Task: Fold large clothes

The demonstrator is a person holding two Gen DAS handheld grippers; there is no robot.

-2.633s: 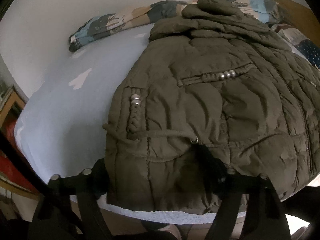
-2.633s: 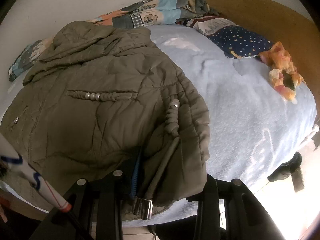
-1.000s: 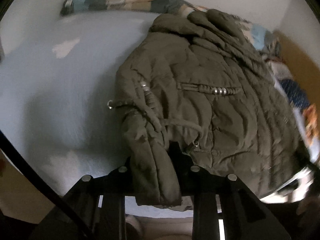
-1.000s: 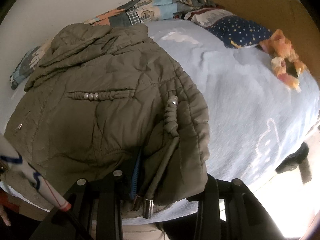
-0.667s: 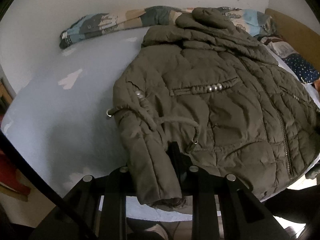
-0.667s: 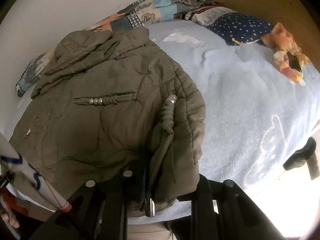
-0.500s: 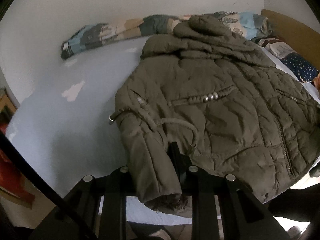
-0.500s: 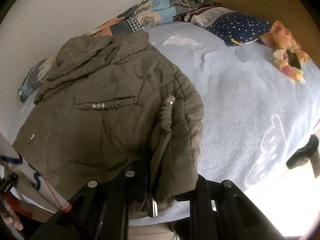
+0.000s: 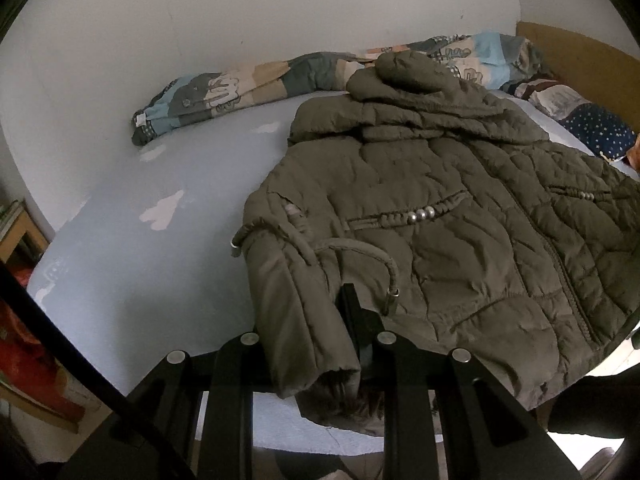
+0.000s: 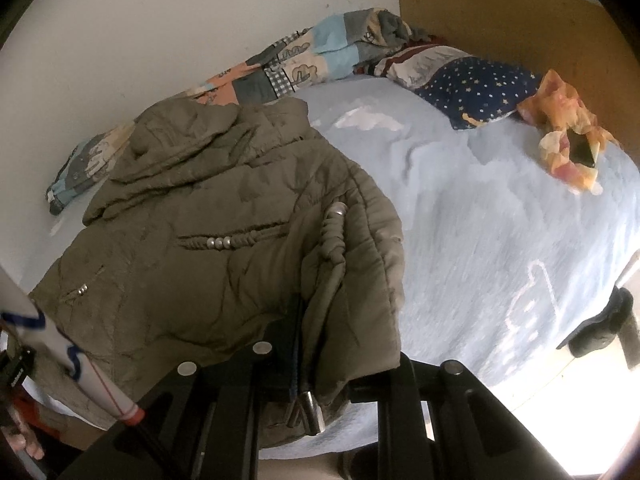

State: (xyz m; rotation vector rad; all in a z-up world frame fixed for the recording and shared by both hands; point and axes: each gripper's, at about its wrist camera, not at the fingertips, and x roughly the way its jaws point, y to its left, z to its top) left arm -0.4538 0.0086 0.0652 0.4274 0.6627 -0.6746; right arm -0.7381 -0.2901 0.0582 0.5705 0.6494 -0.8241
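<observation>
Now you've got both bottom corners of the jacket [image 9: 440, 220] pinched, hem up off the near edge of the bed [image 9: 132, 264].
Your left tool [image 9: 320, 344] is clamped nearly shut on the near-left hem corner; your right tool [image 10: 316, 364] has just been closing and now grips the near-right hem, zipper end dangling between its jaws. From both tools the jacket runs straight away, long axis pointing at the hood [image 9: 404, 76] by the far edge, so the fold goes forward, hem toward hood, both hands equally near. Your left view shows the drawcord [image 9: 360, 252] looped loose; only your right view shows the starry pillow [image 10: 476, 88] at the headboard end.
</observation>
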